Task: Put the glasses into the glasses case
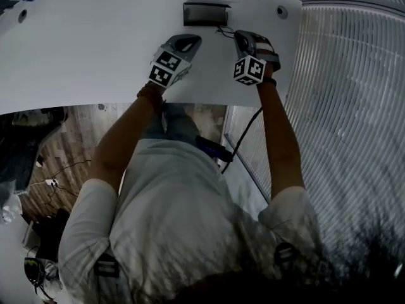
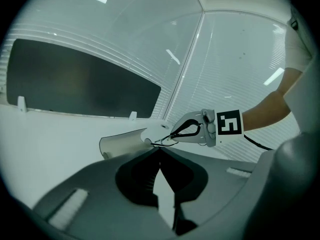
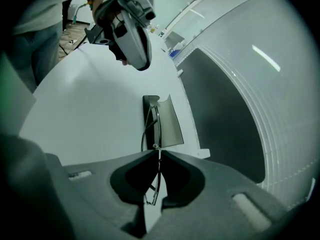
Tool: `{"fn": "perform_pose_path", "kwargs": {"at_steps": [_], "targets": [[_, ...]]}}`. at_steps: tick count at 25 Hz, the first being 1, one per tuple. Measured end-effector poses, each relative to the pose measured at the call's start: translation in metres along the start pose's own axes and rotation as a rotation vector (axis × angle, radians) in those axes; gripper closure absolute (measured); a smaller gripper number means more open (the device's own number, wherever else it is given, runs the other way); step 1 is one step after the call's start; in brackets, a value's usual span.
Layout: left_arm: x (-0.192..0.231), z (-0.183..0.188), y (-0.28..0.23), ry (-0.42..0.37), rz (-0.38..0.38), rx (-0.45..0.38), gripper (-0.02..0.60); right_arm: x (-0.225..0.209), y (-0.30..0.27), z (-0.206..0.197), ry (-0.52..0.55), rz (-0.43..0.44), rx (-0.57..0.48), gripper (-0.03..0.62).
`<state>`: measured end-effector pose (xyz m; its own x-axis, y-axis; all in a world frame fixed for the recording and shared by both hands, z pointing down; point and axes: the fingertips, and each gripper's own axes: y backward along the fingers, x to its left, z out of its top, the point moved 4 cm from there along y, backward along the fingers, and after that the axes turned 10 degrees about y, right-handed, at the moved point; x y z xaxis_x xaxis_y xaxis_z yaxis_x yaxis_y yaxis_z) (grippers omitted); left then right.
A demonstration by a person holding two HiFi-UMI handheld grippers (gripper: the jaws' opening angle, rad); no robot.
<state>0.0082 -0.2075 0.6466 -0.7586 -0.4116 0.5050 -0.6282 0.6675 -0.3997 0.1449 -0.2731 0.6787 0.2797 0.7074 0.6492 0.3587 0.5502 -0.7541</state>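
The glasses case (image 1: pixel 206 12) lies open at the far side of the white table (image 1: pixel 88 49). In the right gripper view the thin wire-framed glasses (image 3: pixel 152 129) are pinched in my right gripper (image 3: pixel 159 154), which is shut on the frame and holds it just short of the case (image 3: pixel 168 121). The left gripper view shows the same glasses (image 2: pixel 165 141) hanging from the right gripper (image 2: pixel 173 135) beside the case (image 2: pixel 122 143). My left gripper (image 2: pixel 160 150) has its jaws together with nothing between them. It hovers left of the right gripper (image 1: pixel 242 38), near the case.
A round hole (image 1: pixel 281 11) sits in the table right of the case. A ribbed wall (image 1: pixel 354 106) runs along the right side, and a dark panel (image 2: pixel 80 84) stands behind the table. The table's near edge (image 1: pixel 95 105) lies close to the person's body.
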Motion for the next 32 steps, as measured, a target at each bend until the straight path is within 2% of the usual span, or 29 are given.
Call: {"fn": "perform_pose_path", "kwargs": {"at_steps": [7,12,23,32], "targets": [[0.039,-0.001,0.023,0.027,0.059,-0.020,0.581,-0.016,-0.039,0.047,0.067,0.009,-0.061,0.577],[0.058,0.004,0.038,0.051,0.095,-0.042,0.581,-0.029,-0.056,0.065,0.101,0.022,-0.083,0.577],[0.073,0.005,0.044,0.104,0.102,-0.002,0.581,-0.040,-0.083,0.065,0.134,0.069,-0.053,0.577],[0.076,0.005,0.035,0.110,0.093,0.007,0.581,-0.035,-0.099,0.061,0.205,0.057,-0.030,0.576]]}}
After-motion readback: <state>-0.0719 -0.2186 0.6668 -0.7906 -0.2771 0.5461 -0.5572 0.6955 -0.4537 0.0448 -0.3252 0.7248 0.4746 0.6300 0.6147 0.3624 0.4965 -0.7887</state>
